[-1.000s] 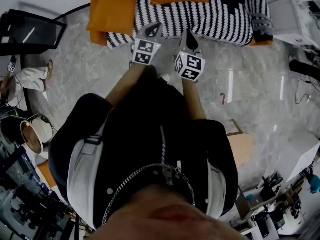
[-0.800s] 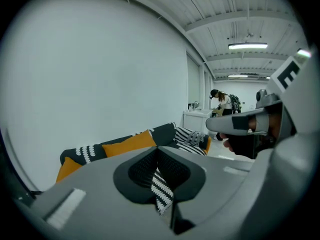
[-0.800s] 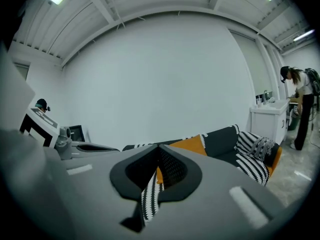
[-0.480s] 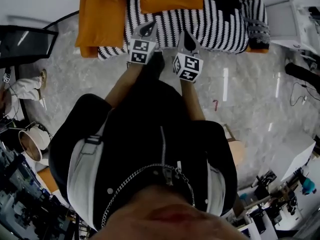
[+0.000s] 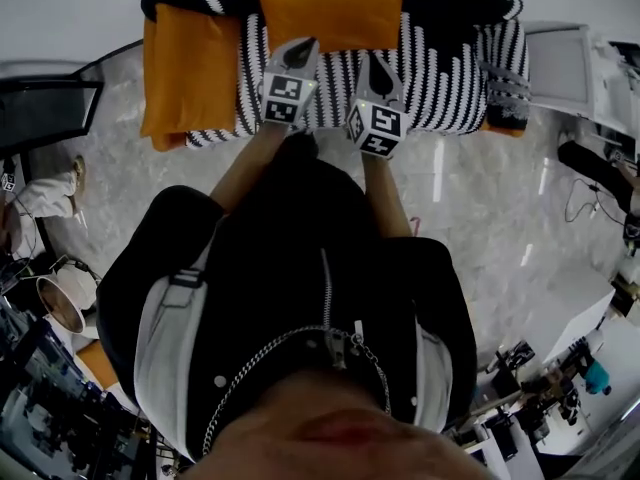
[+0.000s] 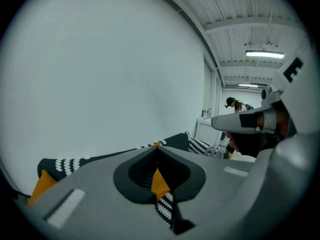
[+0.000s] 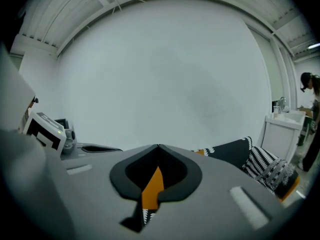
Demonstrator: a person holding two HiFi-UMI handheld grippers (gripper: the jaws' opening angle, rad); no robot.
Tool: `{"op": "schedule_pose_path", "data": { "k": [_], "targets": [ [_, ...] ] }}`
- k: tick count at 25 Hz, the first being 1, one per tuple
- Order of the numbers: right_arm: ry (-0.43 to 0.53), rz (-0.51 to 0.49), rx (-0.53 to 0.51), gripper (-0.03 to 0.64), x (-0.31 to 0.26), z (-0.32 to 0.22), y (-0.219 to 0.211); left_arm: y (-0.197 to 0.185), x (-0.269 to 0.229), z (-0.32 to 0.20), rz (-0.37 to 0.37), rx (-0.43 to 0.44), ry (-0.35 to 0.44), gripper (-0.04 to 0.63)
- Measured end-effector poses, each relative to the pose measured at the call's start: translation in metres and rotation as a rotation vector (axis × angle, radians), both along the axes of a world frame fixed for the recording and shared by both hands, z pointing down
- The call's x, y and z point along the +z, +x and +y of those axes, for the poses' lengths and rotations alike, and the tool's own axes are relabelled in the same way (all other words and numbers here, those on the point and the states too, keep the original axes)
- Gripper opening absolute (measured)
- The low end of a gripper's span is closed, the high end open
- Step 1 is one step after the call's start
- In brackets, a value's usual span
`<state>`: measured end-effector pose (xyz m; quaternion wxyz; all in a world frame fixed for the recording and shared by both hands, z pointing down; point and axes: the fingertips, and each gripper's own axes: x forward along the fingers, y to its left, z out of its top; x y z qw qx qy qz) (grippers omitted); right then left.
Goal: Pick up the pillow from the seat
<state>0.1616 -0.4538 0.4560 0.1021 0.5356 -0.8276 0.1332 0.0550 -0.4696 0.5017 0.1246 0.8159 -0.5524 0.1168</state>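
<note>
Head view: left gripper (image 5: 296, 56) and right gripper (image 5: 378, 70) are held out side by side over the front edge of the striped seat (image 5: 450, 78). Both point at the orange pillow (image 5: 330, 8) at the back of it. They sit level and near each other, which looks like lining up a two-sided grab, since a pillow that wide would flop in one claw.

Left gripper view: jaws fully closed with nothing in them, orange showing only through the slit behind the tips. Right gripper view: same, closed tight and empty.

Neither touches the pillow yet. A second orange pillow (image 5: 190, 78) lies at the seat's left end, off-axis, so it's probably not the target. Jaws must open before any grab.
</note>
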Motion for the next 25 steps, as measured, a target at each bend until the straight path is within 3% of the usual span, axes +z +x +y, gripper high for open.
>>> {"op": "schedule_pose_path", "data": {
  "k": [7,16,25],
  "targets": [
    [-0.05,0.078,-0.046,0.0,0.008,-0.049,-0.011,-0.014,0.012,-0.054,0.061,-0.05,-0.035,0.009],
    [-0.084,0.12,-0.172,0.002,0.017,-0.078,-0.039,-0.044,0.033,-0.07,0.103,-0.181,-0.078,0.009],
    [-0.081,0.066,-0.283,0.003,0.033,-0.134,-0.041,-0.064,0.043,-0.096,0.038,-0.345,-0.102,0.009]
  ]
}}
